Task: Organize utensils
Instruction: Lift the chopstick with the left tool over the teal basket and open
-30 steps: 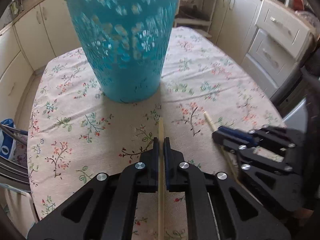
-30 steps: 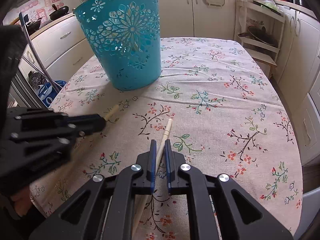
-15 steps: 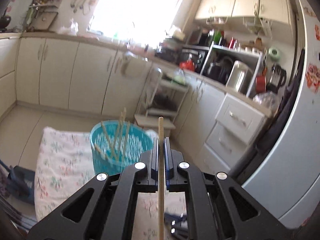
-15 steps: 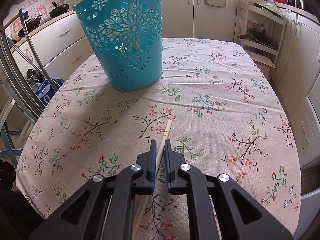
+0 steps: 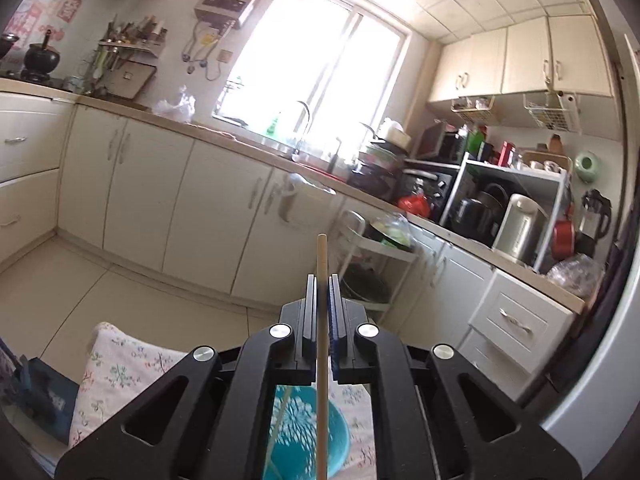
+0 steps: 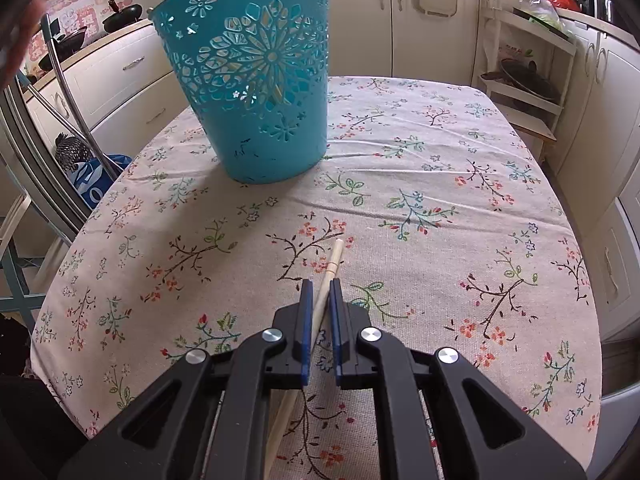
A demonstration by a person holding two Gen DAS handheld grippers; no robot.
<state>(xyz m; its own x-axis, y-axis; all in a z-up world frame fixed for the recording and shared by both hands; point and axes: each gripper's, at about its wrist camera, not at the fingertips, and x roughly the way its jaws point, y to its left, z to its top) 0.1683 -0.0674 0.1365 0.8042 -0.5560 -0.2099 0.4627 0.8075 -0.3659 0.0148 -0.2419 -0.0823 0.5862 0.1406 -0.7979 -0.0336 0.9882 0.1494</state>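
Observation:
My left gripper (image 5: pixel 321 280) is shut on a wooden chopstick (image 5: pixel 321 256) and is held high, pointing across the kitchen. Far below it, seen through the gap in the gripper body, is the teal perforated basket (image 5: pixel 298 436) with at least one chopstick inside. In the right wrist view the same basket (image 6: pixel 256 76) stands upright on the floral tablecloth (image 6: pixel 440 208). My right gripper (image 6: pixel 320 284) is low over the cloth, shut on a second wooden chopstick (image 6: pixel 335 254) whose tip pokes out ahead of the jaws.
Cream cabinets (image 5: pixel 152 184) and a cluttered counter run along the far wall. A white shelf trolley (image 6: pixel 528 76) stands beyond the table's far right corner. A metal chair frame (image 6: pixel 56 92) and a blue bag (image 6: pixel 94 180) sit off the left edge.
My left gripper rose from the tabletop with its chopstick and tipped up to near level, above the basket. It left the right wrist view. The right gripper stayed put.

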